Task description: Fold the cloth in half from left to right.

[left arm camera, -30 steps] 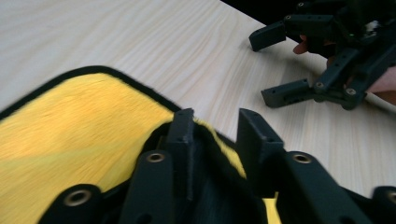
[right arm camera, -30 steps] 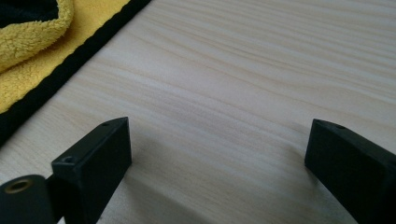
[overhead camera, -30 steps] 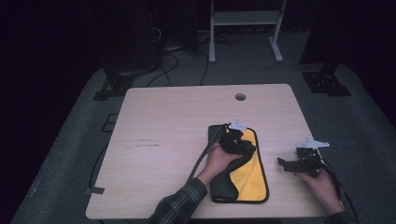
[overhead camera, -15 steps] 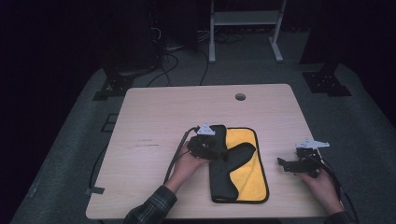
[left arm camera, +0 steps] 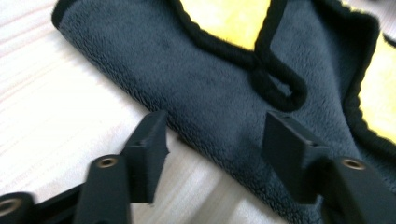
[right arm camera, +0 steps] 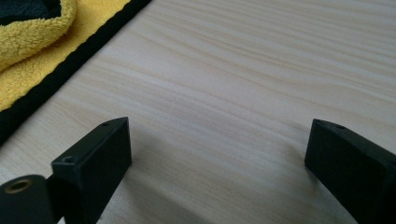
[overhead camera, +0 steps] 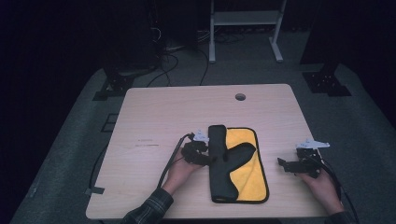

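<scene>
1. On the pale wooden desk (overhead camera: 154, 116) lies a microfibre cloth (overhead camera: 250, 179), yellow on one face and dark grey on the other, edged all round in black binding; it sits right of the desk's middle, toward the near edge
2. Its left part is folded over so that the grey face shows as a long strip running away from the person, and a grey flap spreads rightward across the yellow
3. Left tool (overhead camera: 201, 153), held in the person's left hand (overhead camera: 180, 170), rests at the cloth's left edge; in the left gripper view its jaws stand apart and clasp nothing, one over bare wood and the other over the grey pile, with the folded edge of the cloth (left arm camera: 224, 88) between them
4. Right tool (overhead camera: 292, 165), held in the right hand (overhead camera: 322, 184), sits on bare desk well to the right of the cloth; in the right gripper view its jaws are wide apart over wood grain, with the cloth's yellow corner (right arm camera: 35, 51) at upper left
5. A round cable hole (overhead camera: 240, 97) sits near the far edge of the desk
6. A faint dark line of marking (overhead camera: 145, 143) lies on the left half of the desk, too small to read; no brand or label is legible on the cloth
</scene>
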`<state>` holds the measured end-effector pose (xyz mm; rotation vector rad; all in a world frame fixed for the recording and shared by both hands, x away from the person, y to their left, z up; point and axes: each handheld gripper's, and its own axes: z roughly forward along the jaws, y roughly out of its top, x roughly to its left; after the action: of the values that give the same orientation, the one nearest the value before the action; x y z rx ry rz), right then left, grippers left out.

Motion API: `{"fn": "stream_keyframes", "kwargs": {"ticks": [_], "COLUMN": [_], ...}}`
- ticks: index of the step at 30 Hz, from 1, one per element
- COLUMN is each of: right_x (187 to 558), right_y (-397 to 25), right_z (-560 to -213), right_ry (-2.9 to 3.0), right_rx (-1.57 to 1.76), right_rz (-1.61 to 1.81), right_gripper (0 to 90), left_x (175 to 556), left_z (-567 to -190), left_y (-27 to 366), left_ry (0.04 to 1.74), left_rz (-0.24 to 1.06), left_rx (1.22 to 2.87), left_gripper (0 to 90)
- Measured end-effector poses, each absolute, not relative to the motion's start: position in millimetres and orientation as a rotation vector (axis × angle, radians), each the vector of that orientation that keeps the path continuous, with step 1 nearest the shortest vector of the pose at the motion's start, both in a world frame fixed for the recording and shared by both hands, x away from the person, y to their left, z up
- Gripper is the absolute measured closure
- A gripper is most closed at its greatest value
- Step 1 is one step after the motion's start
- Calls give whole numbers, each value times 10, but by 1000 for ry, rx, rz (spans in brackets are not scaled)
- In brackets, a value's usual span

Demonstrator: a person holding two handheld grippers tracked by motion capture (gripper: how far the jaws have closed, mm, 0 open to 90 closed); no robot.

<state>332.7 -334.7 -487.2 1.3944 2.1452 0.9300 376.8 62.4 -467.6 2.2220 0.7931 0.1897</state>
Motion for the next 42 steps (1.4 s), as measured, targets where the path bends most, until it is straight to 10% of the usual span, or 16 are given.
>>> {"fn": "stream_keyframes", "kwargs": {"ticks": [16,35,42], "right_x": [3326,3324,3320], "right_y": [-3348,-3350,-3352], "right_z": [-4872,-4872,-4872], "right_ry": [2146,2148,2150], "right_rx": [1393,1390,1386], "right_rz": [930,930,930], "right_gripper": [63,63,63], "left_x": [3692,3728,3675], "left_z": [-4687,-4628,-4597], "left_y": [568,1368,1547], "left_ry": [769,890,914], "left_rz": [173,218,268], "left_rx": [2250,2208,2194], "left_gripper": [829,810,483]}}
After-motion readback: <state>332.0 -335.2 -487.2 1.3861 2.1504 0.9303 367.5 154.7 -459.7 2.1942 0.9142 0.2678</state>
